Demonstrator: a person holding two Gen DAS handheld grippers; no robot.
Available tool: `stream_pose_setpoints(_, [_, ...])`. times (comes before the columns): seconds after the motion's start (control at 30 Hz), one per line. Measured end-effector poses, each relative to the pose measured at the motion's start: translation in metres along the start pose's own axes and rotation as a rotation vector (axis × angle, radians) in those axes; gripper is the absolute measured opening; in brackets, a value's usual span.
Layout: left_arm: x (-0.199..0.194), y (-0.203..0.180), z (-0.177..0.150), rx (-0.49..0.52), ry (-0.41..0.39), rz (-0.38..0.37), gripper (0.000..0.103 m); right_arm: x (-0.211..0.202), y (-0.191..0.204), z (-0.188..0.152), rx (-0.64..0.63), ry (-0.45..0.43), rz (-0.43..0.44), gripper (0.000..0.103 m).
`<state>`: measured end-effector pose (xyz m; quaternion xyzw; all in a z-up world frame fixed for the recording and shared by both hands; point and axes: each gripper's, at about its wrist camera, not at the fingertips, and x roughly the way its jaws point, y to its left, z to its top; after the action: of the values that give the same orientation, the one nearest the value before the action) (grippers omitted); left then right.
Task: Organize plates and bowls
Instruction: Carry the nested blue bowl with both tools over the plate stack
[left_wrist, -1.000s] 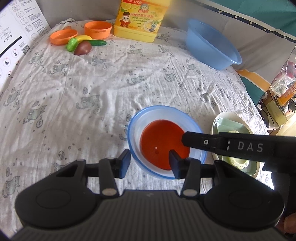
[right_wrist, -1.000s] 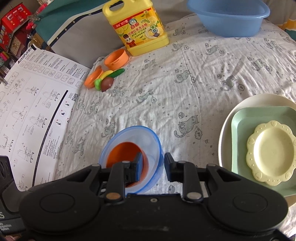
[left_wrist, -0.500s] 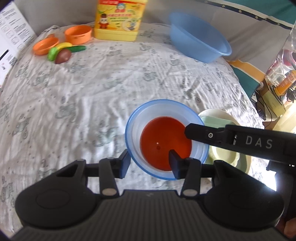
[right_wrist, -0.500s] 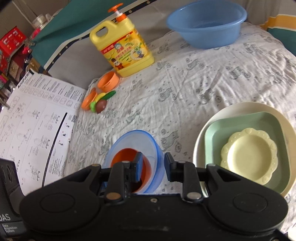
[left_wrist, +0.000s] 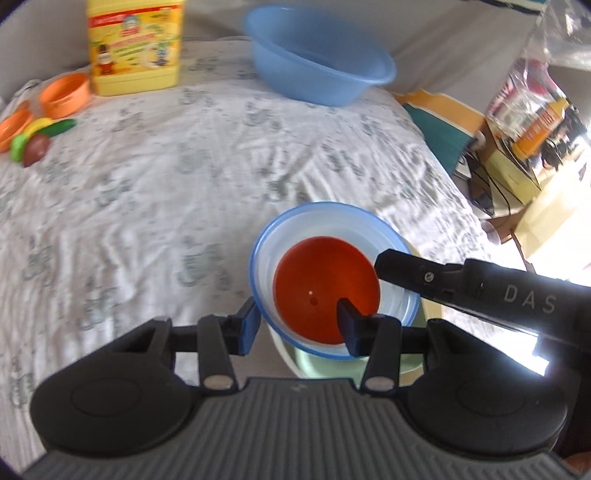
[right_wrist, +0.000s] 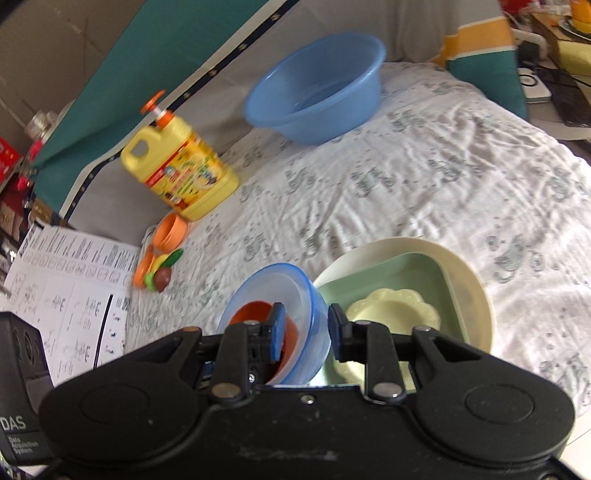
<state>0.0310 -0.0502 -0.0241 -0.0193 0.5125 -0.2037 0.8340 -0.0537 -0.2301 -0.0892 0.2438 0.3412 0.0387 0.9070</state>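
A translucent blue-rimmed bowl (left_wrist: 391, 254) with an orange bowl (left_wrist: 325, 288) nested inside it is held in the air by both grippers. My left gripper (left_wrist: 297, 325) is shut on its near rim, one finger outside and one inside. My right gripper (right_wrist: 303, 332) is shut on the bowl's right wall (right_wrist: 310, 314). The bowl hangs over the left edge of a stack: a cream plate (right_wrist: 476, 284), a green square plate (right_wrist: 413, 273) and a small yellow scalloped plate (right_wrist: 395, 306).
A large blue basin (right_wrist: 317, 88) stands at the back of the cat-print cloth (left_wrist: 184, 166). A yellow detergent jug (right_wrist: 181, 173), orange toy cups (left_wrist: 62, 96) and toy food (left_wrist: 33, 144) lie at the back left. A printed sheet (right_wrist: 62, 288) lies left.
Both grippers lifted the nested bowls off the cloth and carried them right, over the edge of the plate stack. The grips stayed shut.
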Motion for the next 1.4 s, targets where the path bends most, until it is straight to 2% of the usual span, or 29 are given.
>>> stream_pose_setpoints(0.3, [0.024,-0.031,-0.003,0.039,0.050,-0.017,0.044,-0.013,-0.052,0.002,0.072,-0.012,-0.025,0.025])
stream_pose_setpoints(0.57, [0.038,-0.038,-0.005,0.047,0.084,0.004,0.044,-0.005,-0.073,-0.001,0.104,0.015,-0.021,0.025])
stream_pose_setpoints(0.77, [0.049,-0.041,-0.005,0.047,0.112,0.014,0.045,0.002,-0.080,-0.003,0.120,0.035,-0.023,0.025])
stream_pose_setpoints(0.83, [0.052,-0.042,-0.005,0.048,0.117,0.015,0.049,0.006,-0.082,-0.002,0.125,0.041,-0.021,0.026])
stream_pose_setpoints(0.93, [0.055,-0.045,-0.005,0.060,0.114,0.027,0.053,0.009,-0.083,-0.003,0.125,0.047,-0.020,0.026])
stream_pose_setpoints(1.4, [0.057,-0.047,-0.004,0.072,0.114,0.022,0.057,0.015,-0.083,-0.003,0.130,0.056,-0.023,0.028])
